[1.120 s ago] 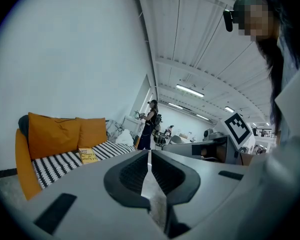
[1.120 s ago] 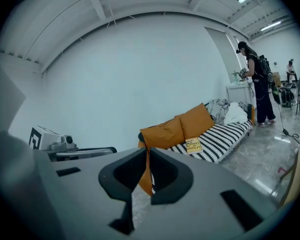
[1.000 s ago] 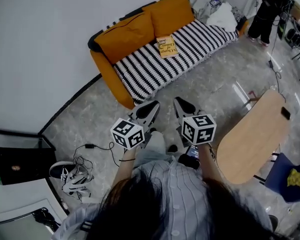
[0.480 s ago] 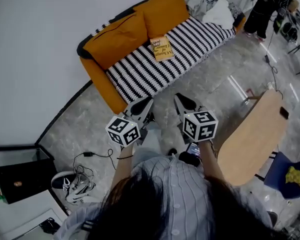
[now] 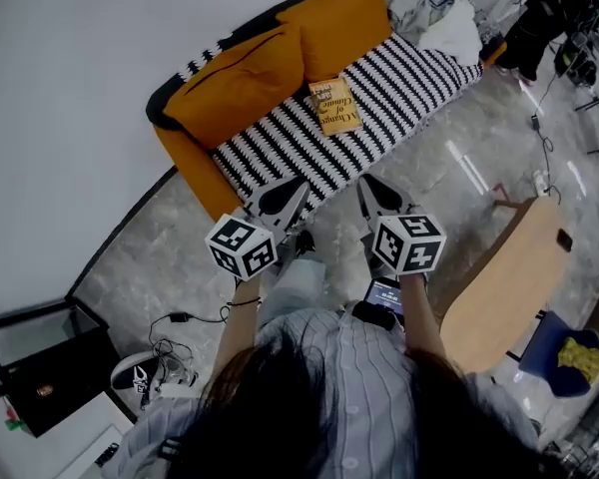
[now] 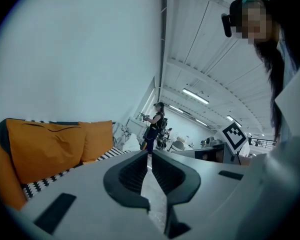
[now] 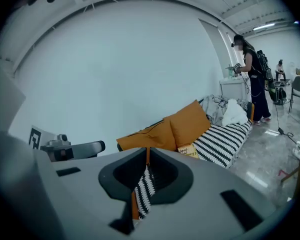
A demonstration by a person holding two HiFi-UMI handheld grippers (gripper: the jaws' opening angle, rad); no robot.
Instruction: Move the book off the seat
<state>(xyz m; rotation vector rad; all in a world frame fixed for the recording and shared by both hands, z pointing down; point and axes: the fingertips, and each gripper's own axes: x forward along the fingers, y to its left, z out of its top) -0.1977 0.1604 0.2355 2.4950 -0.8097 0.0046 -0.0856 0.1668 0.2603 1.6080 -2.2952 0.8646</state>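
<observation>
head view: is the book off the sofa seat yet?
No, the book lies flat on the striped seat, right in front of the orange cushion.

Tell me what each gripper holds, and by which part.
Nothing is held. The left gripper and the right gripper are both shut and empty. The book lies on the striped seat, apart from both.

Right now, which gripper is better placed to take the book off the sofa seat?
Right, narrowly. Both are shut, empty and about equally short of the book in the head view, but the right gripper has it just right of its jaws in its own view; the left gripper view shows no clear book.
</observation>
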